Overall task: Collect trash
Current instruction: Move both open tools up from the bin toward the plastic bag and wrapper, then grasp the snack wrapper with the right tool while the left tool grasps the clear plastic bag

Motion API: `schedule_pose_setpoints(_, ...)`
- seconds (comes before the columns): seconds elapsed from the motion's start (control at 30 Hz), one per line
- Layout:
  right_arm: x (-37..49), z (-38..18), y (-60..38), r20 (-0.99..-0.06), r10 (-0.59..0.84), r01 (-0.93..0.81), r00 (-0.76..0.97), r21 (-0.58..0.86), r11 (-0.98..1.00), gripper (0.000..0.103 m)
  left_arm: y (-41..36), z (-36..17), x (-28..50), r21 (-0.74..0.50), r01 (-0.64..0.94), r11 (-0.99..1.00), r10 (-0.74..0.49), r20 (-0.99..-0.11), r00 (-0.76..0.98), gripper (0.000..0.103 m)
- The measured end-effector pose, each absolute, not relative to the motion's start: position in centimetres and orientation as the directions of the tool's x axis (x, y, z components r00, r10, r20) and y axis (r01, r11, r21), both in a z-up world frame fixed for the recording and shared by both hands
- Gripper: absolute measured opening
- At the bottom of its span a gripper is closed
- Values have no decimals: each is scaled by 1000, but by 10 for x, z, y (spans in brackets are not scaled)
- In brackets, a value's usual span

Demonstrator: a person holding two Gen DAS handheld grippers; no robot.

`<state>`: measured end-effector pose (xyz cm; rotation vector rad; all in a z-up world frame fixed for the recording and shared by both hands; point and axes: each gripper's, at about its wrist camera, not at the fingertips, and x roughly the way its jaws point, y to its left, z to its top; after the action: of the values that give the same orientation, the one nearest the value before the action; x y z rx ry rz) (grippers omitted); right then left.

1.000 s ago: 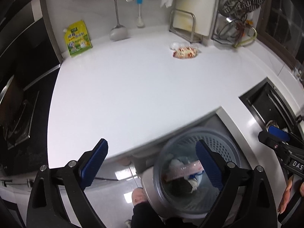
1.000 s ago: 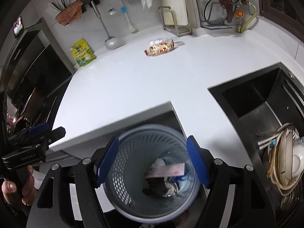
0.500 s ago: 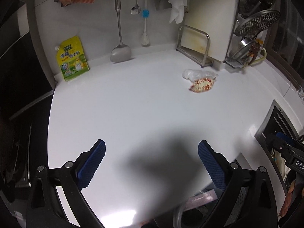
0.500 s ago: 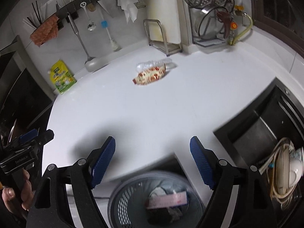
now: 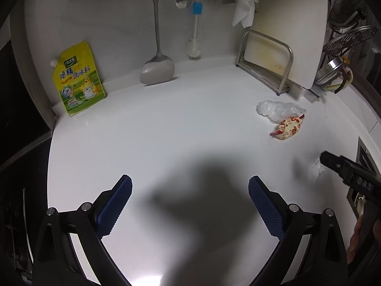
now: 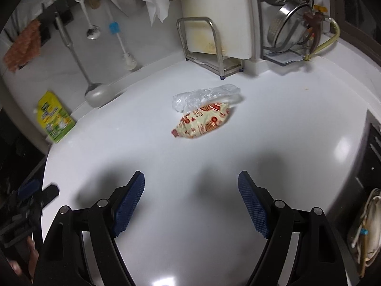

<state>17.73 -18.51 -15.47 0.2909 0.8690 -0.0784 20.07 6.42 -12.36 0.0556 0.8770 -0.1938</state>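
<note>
A red-and-cream snack wrapper lies on the white counter, touching a crumpled clear plastic bag just behind it. My right gripper is open and empty, hovering over the counter a short way in front of the wrapper. My left gripper is open and empty over the counter's middle; in its view the wrapper and the plastic bag lie far to the right. The right gripper's tip shows at that view's right edge.
A yellow seasoning pouch leans on the back wall at left. A spatula and brush hang there. A cutting board in a metal rack and a dish rack stand behind. A sink lies at right.
Both grippers have moved up and forward from over the trash bin to over the counter. The bin has dropped out of view. The wrapper and the bag now look closer.
</note>
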Motion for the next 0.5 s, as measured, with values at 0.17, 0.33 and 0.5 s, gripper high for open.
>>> schedule_pose_setpoints(0.17, 216, -170, -182, -765, 23, 252, 644, 240, 938, 77, 64, -135, 219, -22, 217, 976, -154, -774, 615, 96)
schedule_pose_setpoints(0.33, 250, -186, -177, -783, -22, 314, 621, 223, 923, 77, 66, -144, 231, -30, 224, 974, -163, -779, 606, 96)
schedule_pose_setpoints(0.5, 275, -201, -175, -797, -68, 367, 601, 199, 909, 77, 69, -150, 239, -32, 222, 975, -162, -785, 598, 96)
